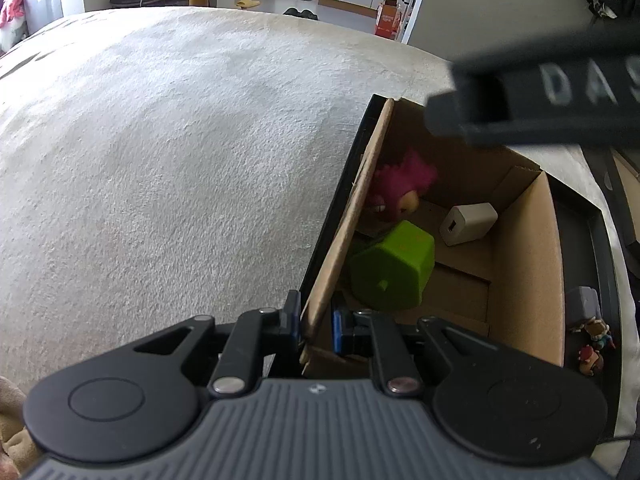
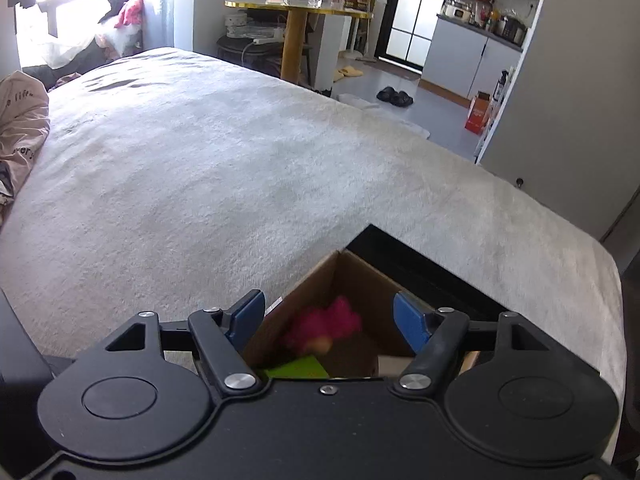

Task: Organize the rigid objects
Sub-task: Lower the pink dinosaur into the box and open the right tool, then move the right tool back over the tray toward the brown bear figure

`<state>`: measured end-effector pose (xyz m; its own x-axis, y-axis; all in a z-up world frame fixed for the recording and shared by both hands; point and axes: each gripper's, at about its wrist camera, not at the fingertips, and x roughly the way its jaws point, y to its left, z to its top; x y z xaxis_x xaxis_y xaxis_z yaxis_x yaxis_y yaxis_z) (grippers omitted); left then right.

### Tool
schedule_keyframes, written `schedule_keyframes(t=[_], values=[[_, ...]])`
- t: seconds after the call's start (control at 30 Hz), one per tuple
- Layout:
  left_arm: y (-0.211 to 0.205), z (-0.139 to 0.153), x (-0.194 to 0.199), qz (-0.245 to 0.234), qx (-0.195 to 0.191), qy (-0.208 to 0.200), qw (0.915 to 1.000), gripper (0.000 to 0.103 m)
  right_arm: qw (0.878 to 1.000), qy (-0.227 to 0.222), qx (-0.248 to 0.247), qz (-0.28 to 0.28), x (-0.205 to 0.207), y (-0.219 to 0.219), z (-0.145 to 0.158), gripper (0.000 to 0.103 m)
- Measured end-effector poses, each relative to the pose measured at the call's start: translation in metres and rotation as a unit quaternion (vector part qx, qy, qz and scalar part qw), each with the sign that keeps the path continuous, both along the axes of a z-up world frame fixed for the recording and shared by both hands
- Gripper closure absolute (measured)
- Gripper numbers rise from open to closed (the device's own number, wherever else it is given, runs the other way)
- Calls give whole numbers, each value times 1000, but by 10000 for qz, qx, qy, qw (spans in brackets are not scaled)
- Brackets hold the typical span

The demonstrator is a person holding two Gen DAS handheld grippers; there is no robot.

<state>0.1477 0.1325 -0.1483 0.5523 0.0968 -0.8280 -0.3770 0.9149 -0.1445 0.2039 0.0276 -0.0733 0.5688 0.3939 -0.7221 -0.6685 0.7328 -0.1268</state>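
A cardboard box point(image 1: 524, 264) stands on the bed at the right. Inside it lie a pink plush toy point(image 1: 400, 188), a green block point(image 1: 394, 268) and a white charger plug point(image 1: 466, 224). My left gripper point(image 1: 318, 326) is shut on the box's left wall point(image 1: 352, 240), one blue pad on each side of the cardboard. My right gripper point(image 2: 328, 318) hovers over the box with its blue pads wide apart and nothing pressed between them. The pink toy point(image 2: 324, 324) shows blurred below it, with a bit of the green block point(image 2: 296, 368). In the left wrist view the right gripper's black body point(image 1: 540, 96) hangs over the box.
A black tray point(image 1: 580, 216) lies around the box, holding a grey block point(image 1: 584, 304) and small figurines point(image 1: 596, 340). The beige blanket point(image 2: 240, 160) spreads out to the left. A pink bag point(image 2: 20, 120) lies at its far left, and a round table point(image 2: 296, 8) stands beyond the bed.
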Motion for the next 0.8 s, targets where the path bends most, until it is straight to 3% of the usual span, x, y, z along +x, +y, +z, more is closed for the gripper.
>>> schedule_keyframes(t=[0.53,0.8], values=[[-14,4,3,-106,380,78,9992,89,9976,282,-105,-622,-16,-67,-18,32],[-25,5,6,-207,728,196,9969,89,9936,457,117,-1025,-22,-106,-28,32]])
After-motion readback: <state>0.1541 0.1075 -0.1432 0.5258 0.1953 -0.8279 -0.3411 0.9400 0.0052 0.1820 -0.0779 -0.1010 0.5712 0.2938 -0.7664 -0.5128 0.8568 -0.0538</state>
